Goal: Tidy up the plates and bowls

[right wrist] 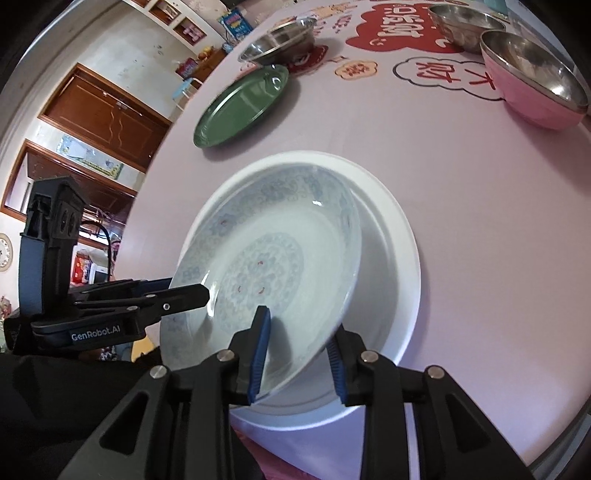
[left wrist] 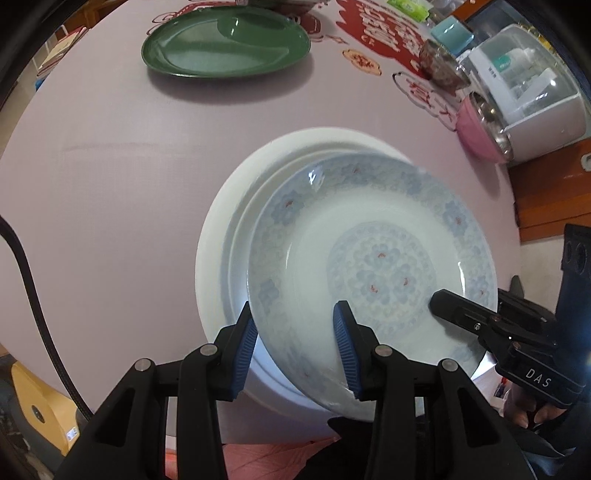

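Note:
A blue-flowered plate (left wrist: pixel 369 273) (right wrist: pixel 266 266) is held tilted over a larger white plate (left wrist: pixel 221 236) (right wrist: pixel 399 251) on the pink table. My left gripper (left wrist: pixel 295 332) straddles the flowered plate's near-left rim, one pad (left wrist: pixel 345 347) inside, one (left wrist: pixel 245 350) outside; the jaws stand fairly wide. My right gripper (right wrist: pixel 299 343) straddles the opposite rim the same way. Each gripper shows in the other's view: the right (left wrist: pixel 476 317), the left (right wrist: pixel 147 299). A green plate (left wrist: pixel 225 44) (right wrist: pixel 243 107) lies farther back.
A pink bowl with steel lining (left wrist: pixel 480 129) (right wrist: pixel 535 77) and steel bowls (right wrist: pixel 280 40) (right wrist: pixel 465 22) stand toward the back. A white appliance (left wrist: pixel 532 92) and glass bowl (left wrist: pixel 439 62) sit at the right. The table edge (right wrist: pixel 554 424) is near.

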